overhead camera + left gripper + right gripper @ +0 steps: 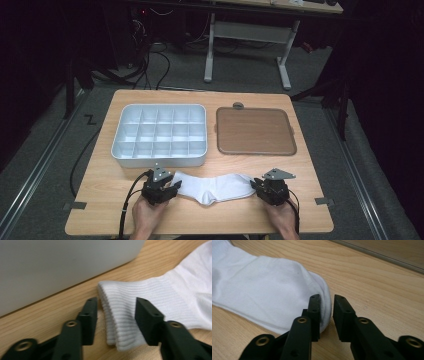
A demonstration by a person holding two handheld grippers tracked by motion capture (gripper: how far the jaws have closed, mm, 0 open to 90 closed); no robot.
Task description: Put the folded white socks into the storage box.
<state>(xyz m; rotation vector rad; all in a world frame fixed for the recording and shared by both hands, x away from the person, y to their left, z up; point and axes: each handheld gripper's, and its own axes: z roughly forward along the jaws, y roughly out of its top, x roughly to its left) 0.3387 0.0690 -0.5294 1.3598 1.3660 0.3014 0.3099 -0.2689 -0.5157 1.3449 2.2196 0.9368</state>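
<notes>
A white sock lies flat on the wooden table near its front edge, between both grippers. My left gripper is at the ribbed cuff. In the left gripper view, the left gripper stands open, its jaws apart on either side of the cuff's folded edge without pressing it. My right gripper is at the toe end. In the right gripper view, the right gripper is open a little, with the toe's rim in the narrow gap and daylight beside it.
A white compartment tray sits just behind the sock at the left; its wall rises close to my left gripper. A flat brown tray lies at the back right, its edge beyond my right gripper.
</notes>
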